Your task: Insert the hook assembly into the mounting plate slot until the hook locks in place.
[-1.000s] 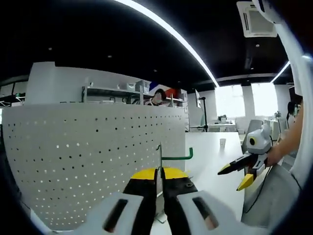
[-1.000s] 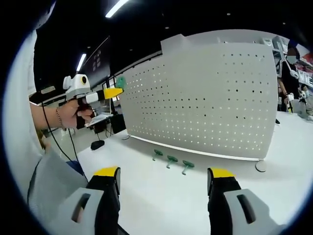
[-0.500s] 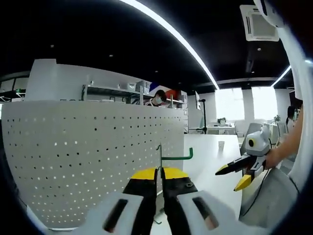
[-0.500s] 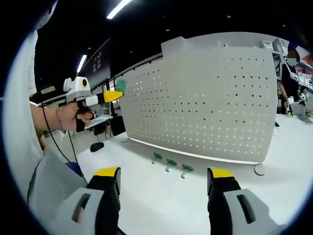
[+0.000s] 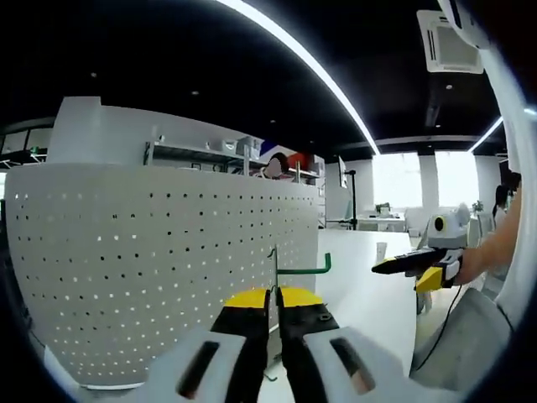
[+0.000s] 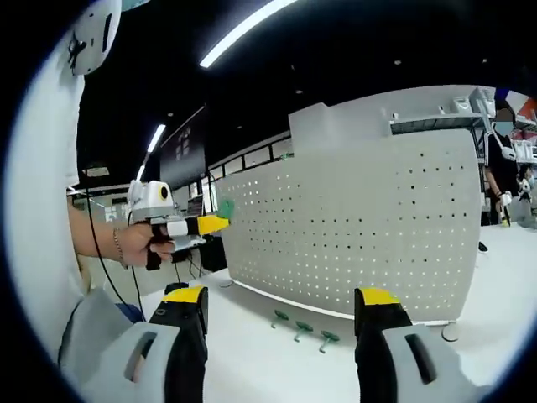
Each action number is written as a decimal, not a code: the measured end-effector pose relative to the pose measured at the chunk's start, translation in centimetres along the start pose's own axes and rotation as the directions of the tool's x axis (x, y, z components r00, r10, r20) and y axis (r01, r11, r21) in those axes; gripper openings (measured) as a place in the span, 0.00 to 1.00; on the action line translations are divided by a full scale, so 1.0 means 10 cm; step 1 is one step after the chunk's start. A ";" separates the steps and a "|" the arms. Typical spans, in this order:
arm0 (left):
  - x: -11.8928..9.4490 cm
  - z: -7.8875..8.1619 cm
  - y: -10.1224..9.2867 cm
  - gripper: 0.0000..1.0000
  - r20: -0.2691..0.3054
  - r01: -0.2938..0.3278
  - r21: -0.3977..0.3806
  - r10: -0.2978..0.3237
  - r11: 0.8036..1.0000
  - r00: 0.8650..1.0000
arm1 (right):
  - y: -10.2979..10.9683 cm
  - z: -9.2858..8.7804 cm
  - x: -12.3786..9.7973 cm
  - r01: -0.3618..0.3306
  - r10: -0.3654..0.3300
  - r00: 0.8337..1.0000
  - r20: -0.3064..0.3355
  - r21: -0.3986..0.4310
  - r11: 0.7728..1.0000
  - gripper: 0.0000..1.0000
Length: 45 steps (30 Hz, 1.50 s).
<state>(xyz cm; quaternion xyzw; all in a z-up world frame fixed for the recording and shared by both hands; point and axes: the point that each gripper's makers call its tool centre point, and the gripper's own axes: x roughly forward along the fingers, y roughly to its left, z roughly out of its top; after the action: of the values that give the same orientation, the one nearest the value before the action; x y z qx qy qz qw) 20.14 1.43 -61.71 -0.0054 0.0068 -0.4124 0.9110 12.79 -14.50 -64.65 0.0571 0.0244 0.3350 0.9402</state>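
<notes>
My left gripper (image 5: 273,295) is shut on a green hook (image 5: 305,269) whose thin metal wire stands up between the yellow tips. The white perforated mounting plate (image 5: 143,269) stands upright just ahead and to the left of it. In the right gripper view, the left gripper (image 6: 195,225) holds the green hook (image 6: 225,207) in the air close to the left edge of the plate (image 6: 361,227). My right gripper (image 6: 281,295) is open with nothing between its jaws, low in front of the plate. From the left gripper view, the right gripper (image 5: 407,270) hangs off to the right in a hand.
Three spare green hooks (image 6: 302,327) lie on the white table (image 6: 243,369) at the foot of the plate. A round foot (image 6: 451,333) props the plate's right end. A person (image 5: 273,166) sits behind the plate near the shelves. A cup (image 5: 382,249) stands far back.
The right gripper has lifted and tipped upward, so the plate and hooks sit lower in its view. The left gripper still holds the hook near the plate's left edge.
</notes>
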 end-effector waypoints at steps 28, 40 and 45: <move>0.02 0.01 -0.07 0.03 0.002 -0.001 0.010 0.001 1.000 1.000 | 0.46 0.24 0.63 -0.152 0.153 0.987 0.042 -0.038 0.988 0.62; 0.04 0.03 -0.06 0.03 0.004 -0.001 0.013 0.001 1.000 1.000 | 0.51 0.31 0.87 -0.177 0.178 0.982 0.065 -0.029 0.984 0.61; 0.04 0.04 -0.06 0.03 0.004 -0.004 0.014 0.004 1.000 1.000 | 0.56 0.36 0.98 -0.195 0.195 0.978 0.079 -0.016 0.981 0.61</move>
<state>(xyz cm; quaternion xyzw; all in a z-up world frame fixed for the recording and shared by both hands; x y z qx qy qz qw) 19.93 0.76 -61.31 0.0002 0.0022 -0.4106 0.9118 17.20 -4.34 -60.48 0.0688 -0.0205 0.4231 0.9032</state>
